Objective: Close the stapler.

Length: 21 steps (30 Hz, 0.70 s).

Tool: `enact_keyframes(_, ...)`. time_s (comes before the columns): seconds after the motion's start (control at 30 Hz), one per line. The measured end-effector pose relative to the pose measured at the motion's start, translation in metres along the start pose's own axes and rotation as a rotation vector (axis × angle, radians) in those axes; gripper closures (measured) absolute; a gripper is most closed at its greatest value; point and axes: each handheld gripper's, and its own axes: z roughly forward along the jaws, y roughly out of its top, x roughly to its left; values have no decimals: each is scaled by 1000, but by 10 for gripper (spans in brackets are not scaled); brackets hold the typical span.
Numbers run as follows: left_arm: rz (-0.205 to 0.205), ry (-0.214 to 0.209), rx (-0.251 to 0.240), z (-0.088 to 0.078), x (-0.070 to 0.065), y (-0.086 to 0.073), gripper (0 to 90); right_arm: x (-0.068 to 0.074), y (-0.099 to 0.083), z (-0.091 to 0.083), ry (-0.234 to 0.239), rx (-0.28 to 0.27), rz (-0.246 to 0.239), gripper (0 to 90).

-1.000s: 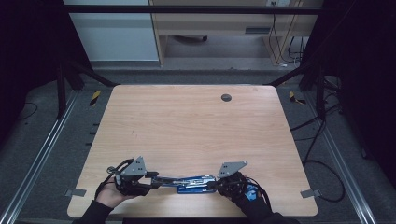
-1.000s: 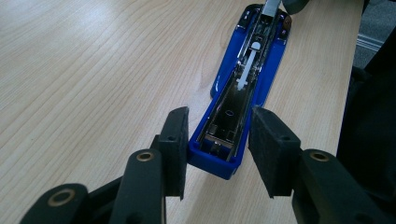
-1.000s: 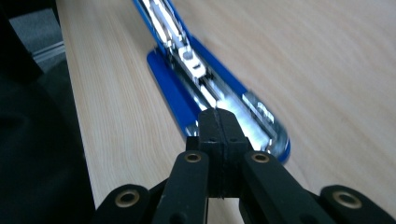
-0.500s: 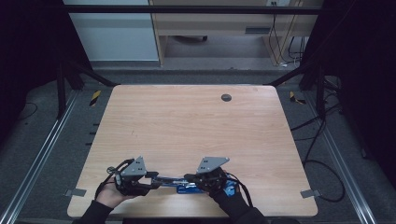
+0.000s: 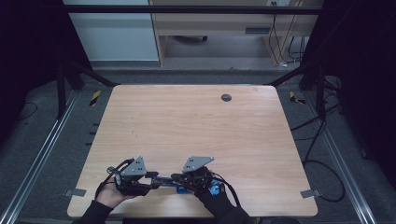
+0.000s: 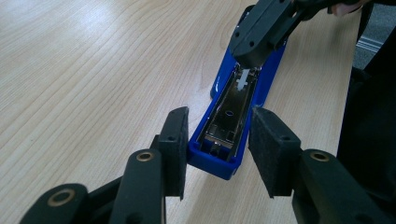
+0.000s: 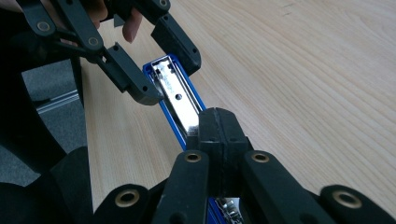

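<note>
Since a second ago the right gripper (image 5: 175, 177) has slid leftward along the stapler (image 6: 236, 116), closing most of the gap to the left gripper (image 5: 156, 178), which has stayed where it was. The two grippers now crowd the stapler from both ends, and in the high view they hide nearly all of it; a bit of blue shows by the right wrist. Apart from them, a small dark round grommet (image 5: 226, 97) sits well away near the table's far edge.

The stapler is blue, lying open near the front edge of the table (image 5: 196, 126), its bright metal staple channel facing up. The left gripper's jaws clamp one end of the blue base from either side. The right gripper's jaws are pressed fully together, their tips resting on the channel.

The table is pale wood grain, framed by metal rails on grey floor, with dark curtains at the sides and cables at right
</note>
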Motion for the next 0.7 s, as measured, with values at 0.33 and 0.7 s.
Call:
enact_keyframes(0.33, 9, 0, 3, 0, 1, 0, 582, 2, -3, 8, 11, 29, -7, 900)
enact_keyframes(0.7, -14, 15, -61, -9, 2, 3, 510, 2, -4, 9, 10, 29, -5, 900)
